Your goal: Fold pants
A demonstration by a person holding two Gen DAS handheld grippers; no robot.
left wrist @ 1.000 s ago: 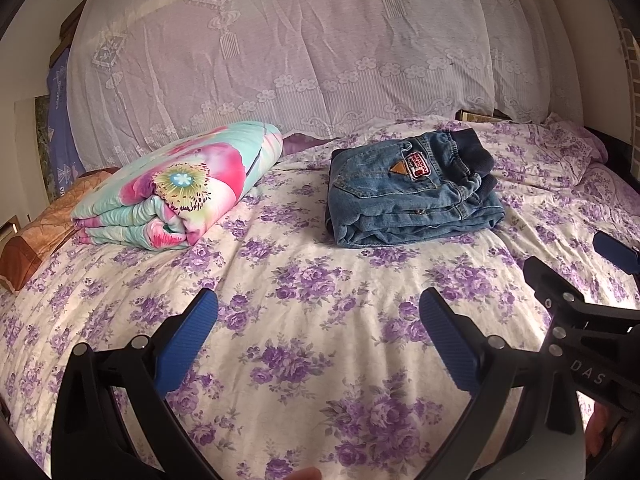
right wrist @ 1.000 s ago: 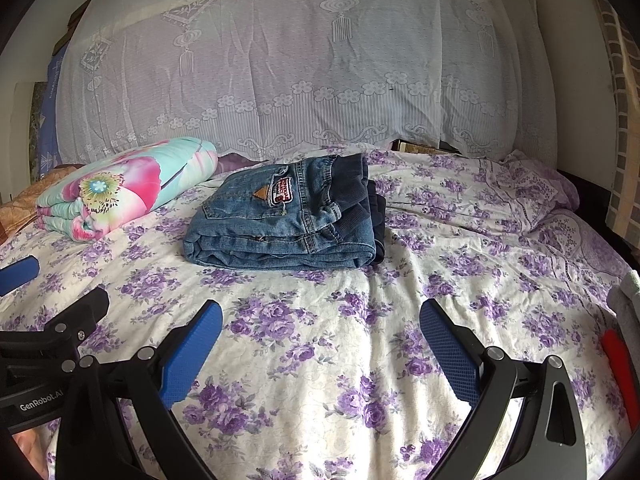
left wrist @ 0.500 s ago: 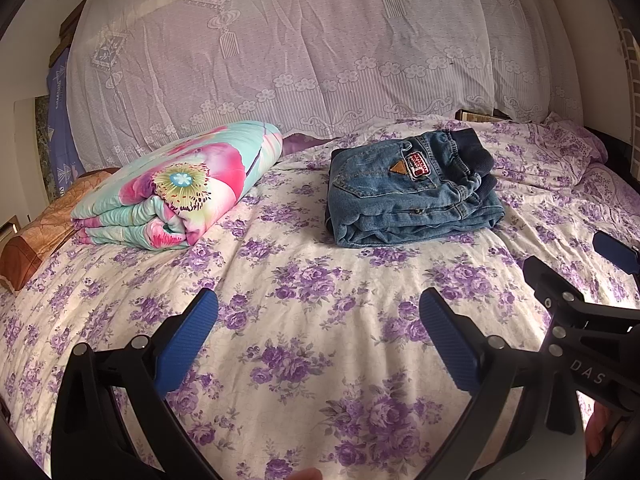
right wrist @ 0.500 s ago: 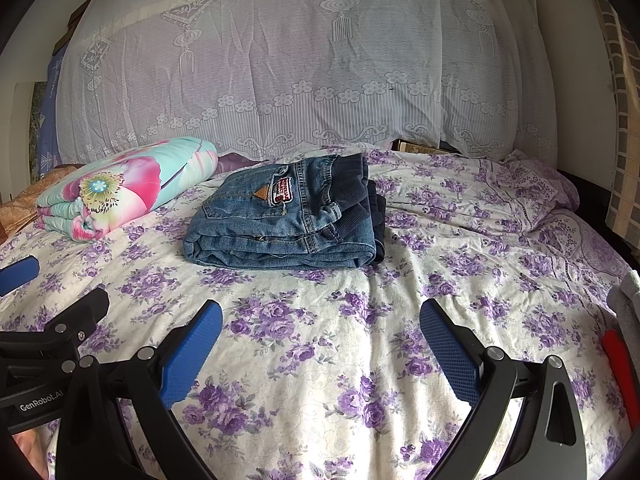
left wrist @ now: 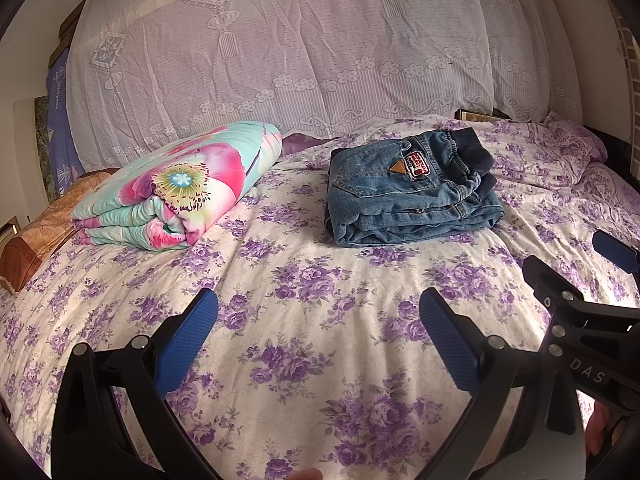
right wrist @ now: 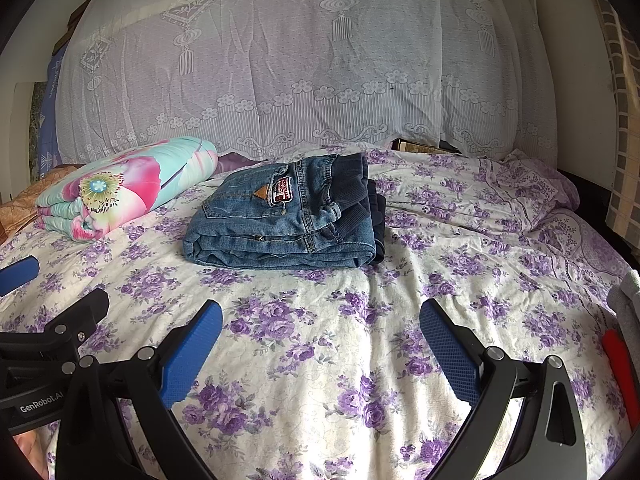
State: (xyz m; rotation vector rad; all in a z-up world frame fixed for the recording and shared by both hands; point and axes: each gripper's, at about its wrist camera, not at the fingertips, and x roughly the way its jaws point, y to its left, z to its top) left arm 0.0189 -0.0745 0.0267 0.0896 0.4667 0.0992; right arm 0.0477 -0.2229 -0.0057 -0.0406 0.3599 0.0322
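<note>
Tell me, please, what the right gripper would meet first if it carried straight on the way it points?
Probably the flowered bedsheet ahead of the open right gripper; the folded jeans lie beyond, slightly left.

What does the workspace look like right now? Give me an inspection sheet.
Surface: bed sheet with purple flowers, lightly wrinkled.
Job's things: denim pants folded into a compact stack, lying flat on the sheet, waistband to the right.
Clutter: folded floral quilt left of the pants, apart from them; a brown pillow at the far left edge; red and grey items at the right edge, too cut off to identify.
Grippers: left hand-held gripper open, empty, short of the pants; right hand-held gripper open, empty, likewise.
Cables: nothing seen.
Surroundings: white lace cloth draped behind the bed.
</note>
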